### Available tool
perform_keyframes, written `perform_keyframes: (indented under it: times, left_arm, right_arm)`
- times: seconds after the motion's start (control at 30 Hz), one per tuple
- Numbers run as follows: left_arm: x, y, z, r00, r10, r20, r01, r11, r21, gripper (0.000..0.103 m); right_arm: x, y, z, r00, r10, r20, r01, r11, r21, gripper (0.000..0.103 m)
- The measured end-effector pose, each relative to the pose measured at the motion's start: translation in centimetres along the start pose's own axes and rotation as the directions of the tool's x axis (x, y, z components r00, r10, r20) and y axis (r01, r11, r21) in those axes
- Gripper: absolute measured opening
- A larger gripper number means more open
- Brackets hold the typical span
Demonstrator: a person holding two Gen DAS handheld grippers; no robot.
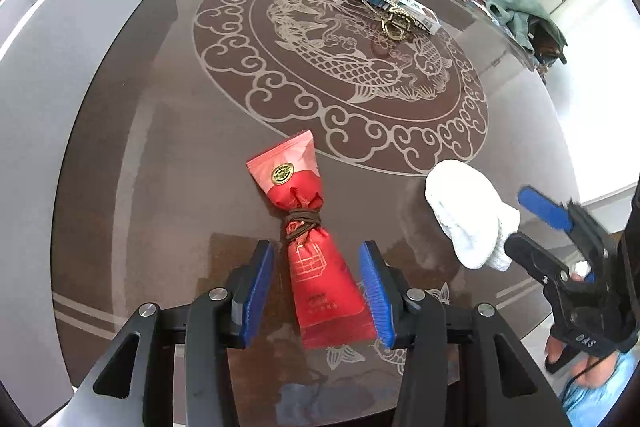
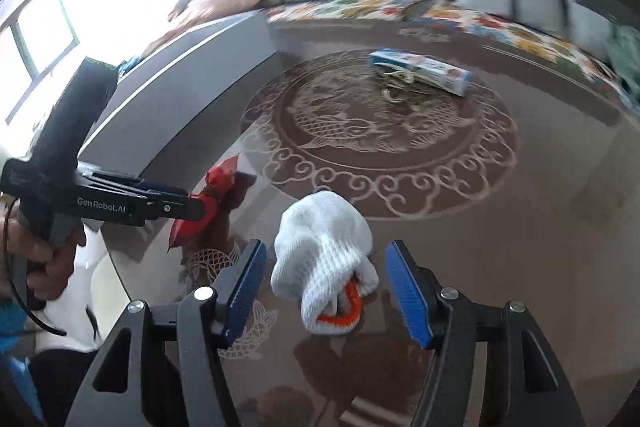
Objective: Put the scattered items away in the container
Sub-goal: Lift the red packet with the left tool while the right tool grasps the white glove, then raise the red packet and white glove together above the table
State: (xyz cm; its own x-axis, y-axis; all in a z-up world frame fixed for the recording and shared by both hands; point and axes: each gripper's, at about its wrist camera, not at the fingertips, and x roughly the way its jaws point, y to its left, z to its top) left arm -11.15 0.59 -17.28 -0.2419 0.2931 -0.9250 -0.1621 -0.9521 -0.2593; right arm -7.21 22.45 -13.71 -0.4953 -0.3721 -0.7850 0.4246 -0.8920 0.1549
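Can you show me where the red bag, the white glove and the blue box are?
red bag (image 1: 316, 283): left wrist view, on its lower body below the cord.
white glove (image 2: 320, 251): right wrist view, on its knitted middle.
blue box (image 1: 390, 1): left wrist view, on its long top face.

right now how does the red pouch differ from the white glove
The red pouch is glossy with gold print and cinched at its waist by a brown cord; the white glove is soft knit, crumpled, with an orange cuff. The pouch lies between the left tool's pads, the glove between the right tool's. Both rest on the table, ungripped.
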Motion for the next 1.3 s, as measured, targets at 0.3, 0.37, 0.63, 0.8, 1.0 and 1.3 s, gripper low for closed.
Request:
perform_keyframes:
  times: [0.3,0.37,0.63,0.8,1.0,1.3]
  left_arm:
    - [1.5,-1.2,0.3,0.997,0.082,-0.012,-0.082,0.996,0.022,0.046]
    - [1.6,-1.5,0.3,0.993,0.119,-0.005,-0.119,0.992,0.034,0.047]
    - [2.4,-2.6,-0.4,0.977,0.211,0.031,-0.213,0.975,0.070,0.076]
    - [2.8,-3.0,-0.6,0.970,0.239,0.049,-0.243,0.966,0.092,0.080]
    - [3.0,-2.5,-0.5,0.967,0.247,0.060,-0.251,0.965,0.073,0.092]
    - [3.3,-2.0,-0.6,0.965,0.255,0.068,-0.258,0.965,0.050,0.103]
  right_arm:
    - [3.2,0.4,0.5,0.997,0.029,-0.076,-0.032,0.999,-0.036,0.063]
    - [3.6,0.6,0.4,0.997,0.005,-0.075,-0.008,0.999,-0.043,0.063]
    - [4.7,1.4,-1.0,0.990,-0.118,-0.075,0.108,0.986,-0.126,0.063]
    - [5.2,0.8,-1.2,0.987,-0.136,-0.081,0.130,0.989,-0.076,0.063]
    - [5.2,0.6,-1.4,0.987,-0.151,-0.061,0.147,0.986,-0.077,0.063]
    - [5.0,0.6,-2.1,0.989,-0.148,-0.013,0.147,0.987,-0.065,0.064]
